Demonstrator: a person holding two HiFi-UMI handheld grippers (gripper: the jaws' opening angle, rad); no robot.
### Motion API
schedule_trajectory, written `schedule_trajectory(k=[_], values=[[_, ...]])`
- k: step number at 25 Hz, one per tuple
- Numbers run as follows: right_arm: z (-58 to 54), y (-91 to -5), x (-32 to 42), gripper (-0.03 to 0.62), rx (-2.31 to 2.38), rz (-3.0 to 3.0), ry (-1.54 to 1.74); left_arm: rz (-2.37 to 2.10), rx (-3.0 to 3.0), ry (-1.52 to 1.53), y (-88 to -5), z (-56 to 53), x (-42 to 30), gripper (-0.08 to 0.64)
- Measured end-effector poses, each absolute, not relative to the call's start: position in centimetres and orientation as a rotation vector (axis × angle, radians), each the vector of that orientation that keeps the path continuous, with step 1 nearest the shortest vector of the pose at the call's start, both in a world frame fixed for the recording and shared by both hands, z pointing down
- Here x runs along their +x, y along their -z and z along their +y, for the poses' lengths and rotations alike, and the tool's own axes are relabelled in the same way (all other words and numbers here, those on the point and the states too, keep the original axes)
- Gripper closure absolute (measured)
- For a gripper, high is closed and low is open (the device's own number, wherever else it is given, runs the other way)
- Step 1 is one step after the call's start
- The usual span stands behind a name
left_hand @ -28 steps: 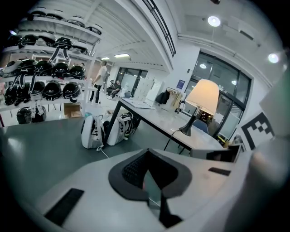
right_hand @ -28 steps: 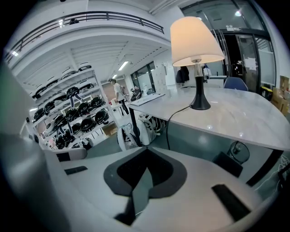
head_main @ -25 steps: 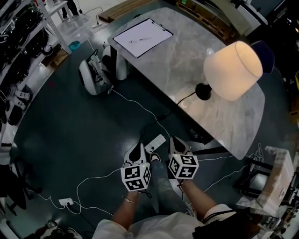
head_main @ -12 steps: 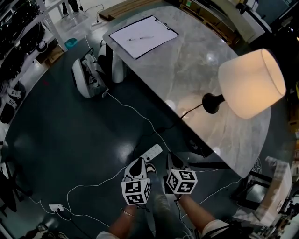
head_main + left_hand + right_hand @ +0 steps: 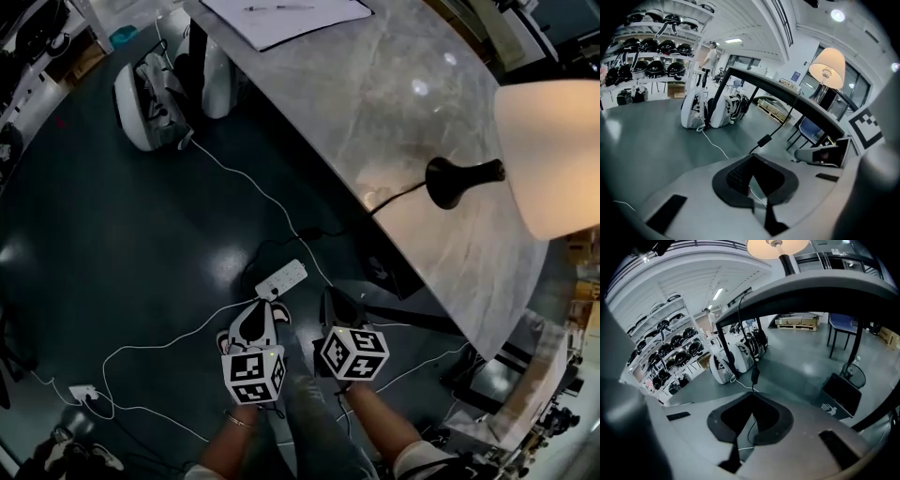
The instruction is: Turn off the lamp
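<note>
Both tools, the left gripper [image 5: 256, 323] and the right gripper [image 5: 335, 306], have jaws pressed together and empty. They sit low beside the table [image 5: 375, 84], probably to reach the cord switch [image 5: 753, 376] hanging below its edge. On the table, the lamp [image 5: 548, 150] glows.

Cables [image 5: 246, 178] and power strip [image 5: 281, 278] litter the floor [image 5: 112, 225].
</note>
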State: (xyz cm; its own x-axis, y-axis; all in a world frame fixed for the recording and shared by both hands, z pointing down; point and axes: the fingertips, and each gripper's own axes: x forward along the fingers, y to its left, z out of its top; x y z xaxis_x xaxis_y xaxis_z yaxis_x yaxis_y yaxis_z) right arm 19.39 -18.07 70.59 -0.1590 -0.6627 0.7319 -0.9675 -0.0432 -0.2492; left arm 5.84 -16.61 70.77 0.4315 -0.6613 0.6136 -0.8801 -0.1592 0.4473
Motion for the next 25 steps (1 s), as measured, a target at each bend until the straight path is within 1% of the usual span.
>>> schedule_trajectory(k=[9,21,22,24,25], values=[[-19.8,-75.0,19.4,0.594,1.653,-1.866,-1.027,-1.328,1.871,-0.336,-74.5,-17.8,6.4,0.566],[-23.0,-76.4,18.7,0.589,1.561,-1.944,-1.01,-1.317,1.885,-0.372,-74.8,-18.3,6.7,0.566],[-23.3,-76.5,18.6,0.584,1.55,-1.949,-1.005,-1.318,1.885,-0.373,-74.8,-18.4,6.7,0.565],[-23.8,-76.7,18.7,0.542,1.534,-1.954,-0.996,-1.32,1.88,-0.374,-74.9,-18.6,6.6,0.565],[-24.1,-76.9,18.8,0.533,1.53,-1.954,-0.992,-1.322,1.877,-0.374,-75.0,-18.7,6.6,0.566]])
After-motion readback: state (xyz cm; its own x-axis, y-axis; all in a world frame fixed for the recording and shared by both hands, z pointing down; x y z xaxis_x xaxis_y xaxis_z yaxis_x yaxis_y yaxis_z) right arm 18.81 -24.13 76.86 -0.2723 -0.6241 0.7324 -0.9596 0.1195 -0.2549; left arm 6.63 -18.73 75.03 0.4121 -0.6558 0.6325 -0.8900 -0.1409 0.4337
